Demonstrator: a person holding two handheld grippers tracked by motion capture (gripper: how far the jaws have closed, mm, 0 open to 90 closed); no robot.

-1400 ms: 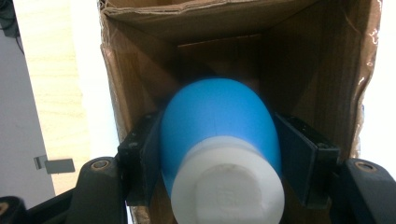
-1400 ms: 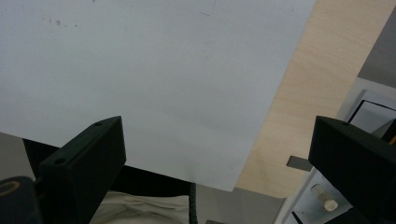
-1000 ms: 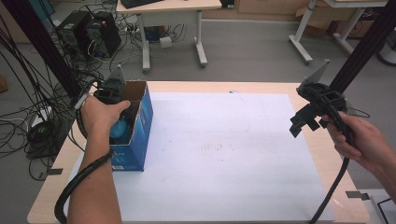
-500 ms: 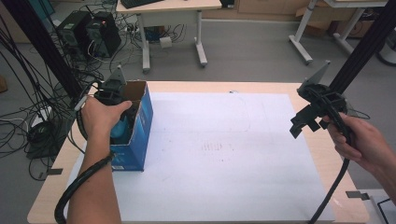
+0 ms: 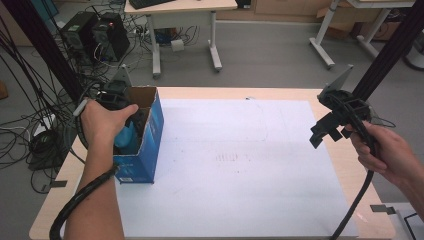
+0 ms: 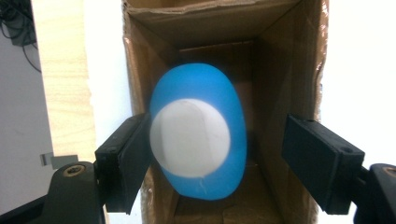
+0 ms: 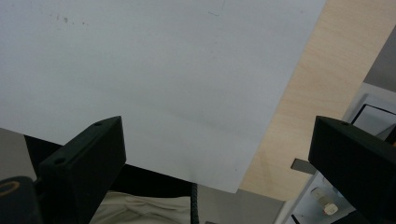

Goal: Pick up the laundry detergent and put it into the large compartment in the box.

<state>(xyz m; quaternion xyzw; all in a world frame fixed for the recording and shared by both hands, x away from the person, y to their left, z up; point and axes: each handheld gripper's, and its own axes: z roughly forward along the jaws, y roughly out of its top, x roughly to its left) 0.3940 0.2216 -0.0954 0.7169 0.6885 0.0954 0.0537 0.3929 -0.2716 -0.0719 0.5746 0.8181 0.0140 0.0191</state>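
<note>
Because the box (image 5: 142, 145) stands open-topped at the counter's (image 5: 300, 95) left edge, the left gripper (image 6: 219, 154) points down into its mouth, where the blue ball (image 6: 198, 135) with its white patch sits between the cardboard walls. Its jaws have just been opening and now stand part-way apart: one pad lies against the ball's side, the other clear of it with a gap, so I judge the ball released into the box rather than gripped. Against the earlier frames, the left hand (image 5: 105, 122) sits slightly higher over the box. Over the counter's right edge, the right gripper (image 5: 332, 127) hangs idle, jaws wide and empty above the white sheet (image 7: 163, 70), placed as before.
</note>
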